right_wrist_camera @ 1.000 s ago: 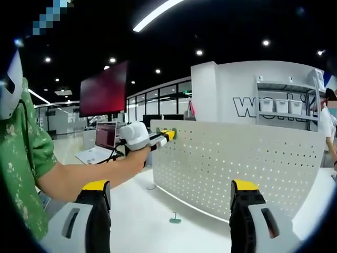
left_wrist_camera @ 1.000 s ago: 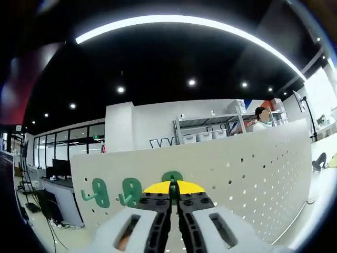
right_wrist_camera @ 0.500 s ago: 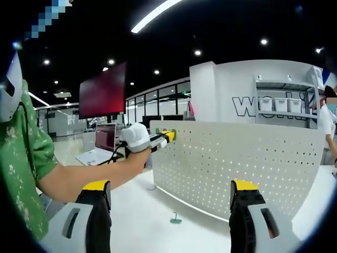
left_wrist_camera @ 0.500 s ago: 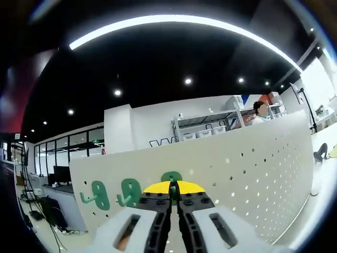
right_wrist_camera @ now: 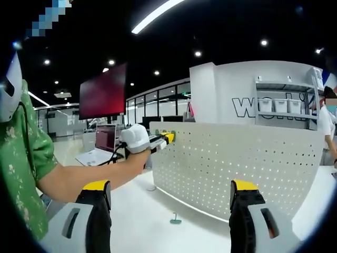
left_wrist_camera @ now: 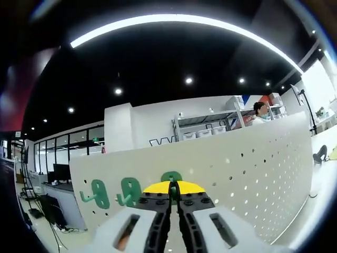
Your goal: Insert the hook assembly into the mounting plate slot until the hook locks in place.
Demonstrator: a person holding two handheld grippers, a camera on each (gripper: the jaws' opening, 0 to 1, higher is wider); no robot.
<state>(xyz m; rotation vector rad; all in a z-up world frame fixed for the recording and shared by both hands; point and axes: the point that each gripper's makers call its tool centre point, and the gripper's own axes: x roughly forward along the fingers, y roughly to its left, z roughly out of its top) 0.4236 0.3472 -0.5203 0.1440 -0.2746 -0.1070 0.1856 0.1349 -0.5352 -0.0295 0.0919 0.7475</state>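
While the left gripper [left_wrist_camera: 173, 196] presses up against the white pegboard [left_wrist_camera: 253, 174], its yellow-tipped jaws are pinched tight together on a green hook [left_wrist_camera: 171, 179], whose rounded top peeks out just above the tips, right at the board's face. Two more green hooks sit on the board to the left: the nearer hook [left_wrist_camera: 129, 191] just beside the jaws, the far-left hook [left_wrist_camera: 97, 193] a little further along, near the board's edge.

Over in the right gripper view, the right gripper [right_wrist_camera: 171, 196] hangs back with its jaws spread wide and nothing between them. Beyond it, the person's bare forearm [right_wrist_camera: 89, 176] reaches out from a green patterned sleeve [right_wrist_camera: 23, 158], carrying the left gripper [right_wrist_camera: 167, 137] to the top left corner of the pegboard [right_wrist_camera: 237, 168], which stands upright on the white table [right_wrist_camera: 142, 221]. A small green piece [right_wrist_camera: 175, 219] lies on the table, near the foot of the board.
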